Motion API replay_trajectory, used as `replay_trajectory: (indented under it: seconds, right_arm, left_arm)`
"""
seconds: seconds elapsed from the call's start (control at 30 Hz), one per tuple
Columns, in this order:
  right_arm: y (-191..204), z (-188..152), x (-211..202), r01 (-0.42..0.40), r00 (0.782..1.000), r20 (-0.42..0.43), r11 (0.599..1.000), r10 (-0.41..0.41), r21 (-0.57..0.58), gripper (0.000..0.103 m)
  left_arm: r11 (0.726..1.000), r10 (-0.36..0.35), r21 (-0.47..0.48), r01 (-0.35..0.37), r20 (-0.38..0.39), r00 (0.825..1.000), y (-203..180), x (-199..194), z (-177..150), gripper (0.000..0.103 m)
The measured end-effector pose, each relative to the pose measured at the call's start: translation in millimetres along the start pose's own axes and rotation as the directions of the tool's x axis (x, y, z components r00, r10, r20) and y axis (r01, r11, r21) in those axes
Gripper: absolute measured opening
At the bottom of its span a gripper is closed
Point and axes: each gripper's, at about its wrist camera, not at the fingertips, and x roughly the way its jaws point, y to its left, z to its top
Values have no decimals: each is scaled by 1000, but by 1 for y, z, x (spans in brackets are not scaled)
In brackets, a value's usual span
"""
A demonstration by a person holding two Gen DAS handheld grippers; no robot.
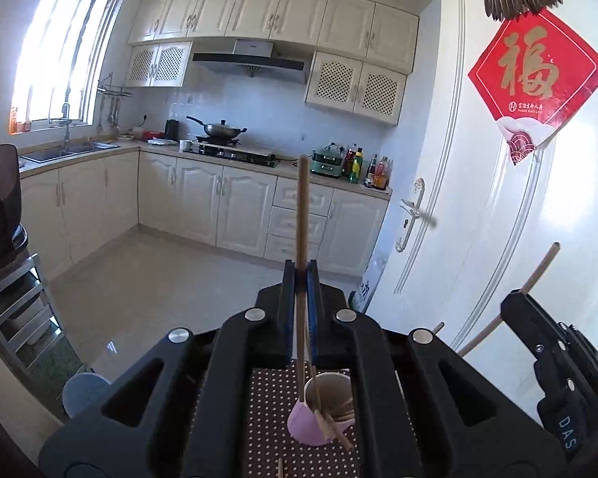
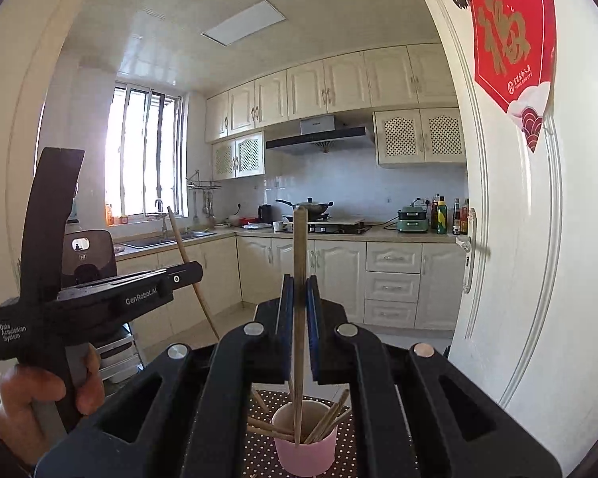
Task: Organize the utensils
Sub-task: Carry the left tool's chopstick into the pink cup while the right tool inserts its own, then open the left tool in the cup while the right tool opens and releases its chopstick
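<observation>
Left wrist view: the left tool (image 1: pixel 301 279) has its two blue-padded fingers (image 1: pixel 287 302) pressed together on a single wooden chopstick (image 1: pixel 302 207), which stands nearly upright and rises well above the fingertips. Its lower end runs down between the fingers toward a pink cup (image 1: pixel 319 418) below. The cup stands on a brown surface with white dots (image 1: pixel 271 398) and already contains several more chopsticks leaning against its rim. At the right edge of this view the right tool (image 1: pixel 522 298) appears from the side, clamped on another chopstick (image 1: pixel 538 271) that slants up and to the right.

Right wrist view: the right tool (image 2: pixel 299 290) is likewise closed on its chopstick (image 2: pixel 299 247), held upright, with the lower tip reaching down inside the pink cup (image 2: pixel 305 454). A loose bundle of chopsticks (image 2: pixel 323 422) leans against the cup's right rim, and a few more stick out over its left rim. The left tool (image 2: pixel 187 271) shows at the left edge, gripped by a bare hand (image 2: pixel 32 398), with its chopstick (image 2: pixel 187 263) tilted.

Black tool bodies hide most of the dotted surface (image 2: pixel 267 402) in both views, so its edges cannot be made out. How many chopsticks sit in the cup is hard to tell. Whether the left chopstick's tip touches the cup is unclear.
</observation>
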Motion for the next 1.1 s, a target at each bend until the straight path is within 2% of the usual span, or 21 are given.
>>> replay_trajectory:
  seconds: [0.23,0.4,0.6,0.8,0.87,0.93,0.97,1.03,1.1]
  right_arm:
    - [-8,-11,18,5,1000,-2,1000,-4,17,5]
    - [-11,-19,30,-3,999,-46,1000,4,27,5]
    - [-9,-27,36,-7,996,-86,999,10,39,5]
    - [-5,-33,37,-11,993,-113,999,16,41,5]
    - [-6,-34,38,-14,993,-120,999,19,43,5]
    - [-4,-37,38,-13,992,-127,999,18,38,5]
    - [-4,-38,38,-14,991,-131,999,19,37,5]
    - [-5,-42,38,-13,990,-140,999,20,47,5]
    - [-6,-46,38,-12,988,-151,999,20,52,5]
  left_arm:
    - [1000,-24,-6,24,-58,998,2,27,-17,6]
    - [999,-38,22,40,-117,992,0,40,-34,6]
    - [997,-52,44,59,-153,987,-2,42,-41,7]
    - [998,-53,19,57,-178,983,5,41,-42,9]
    - [999,-49,5,51,-182,982,8,39,-42,17]
    - [999,-37,1,37,-173,984,11,35,-42,36]
    - [1000,-26,1,26,-159,987,12,32,-42,65]
    - [1000,-4,18,6,-116,993,12,23,-42,68]
    - [999,6,35,-2,-123,992,11,21,-41,68]
